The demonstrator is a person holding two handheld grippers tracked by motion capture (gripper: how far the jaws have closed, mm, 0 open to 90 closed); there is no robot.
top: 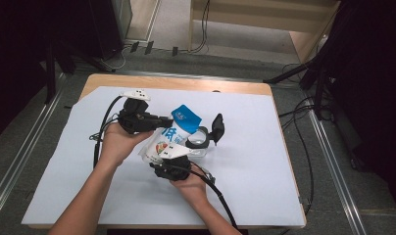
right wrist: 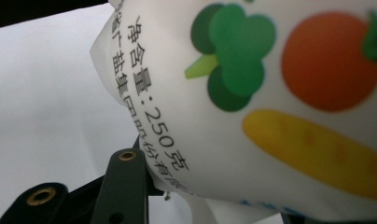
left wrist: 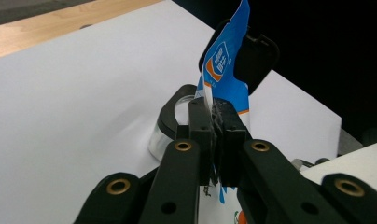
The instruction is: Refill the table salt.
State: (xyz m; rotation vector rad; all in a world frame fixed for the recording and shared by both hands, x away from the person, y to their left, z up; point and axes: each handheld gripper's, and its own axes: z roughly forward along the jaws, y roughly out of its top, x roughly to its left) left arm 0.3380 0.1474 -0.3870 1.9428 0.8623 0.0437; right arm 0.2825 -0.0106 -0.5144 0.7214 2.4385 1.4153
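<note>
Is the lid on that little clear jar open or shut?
Open. The jar's black hinged lid stands flipped up behind its rim, leaving the mouth uncovered beside the blue-topped bag.

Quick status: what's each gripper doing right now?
Left gripper: closed on the blue top edge of the bag.
Right gripper: closed around the bag's white lower body.

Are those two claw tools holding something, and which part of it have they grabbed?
Yes, one bag. The left gripper pinches its blue top edge; the right gripper clasps its white, bulging lower body, above an open jar.
</note>
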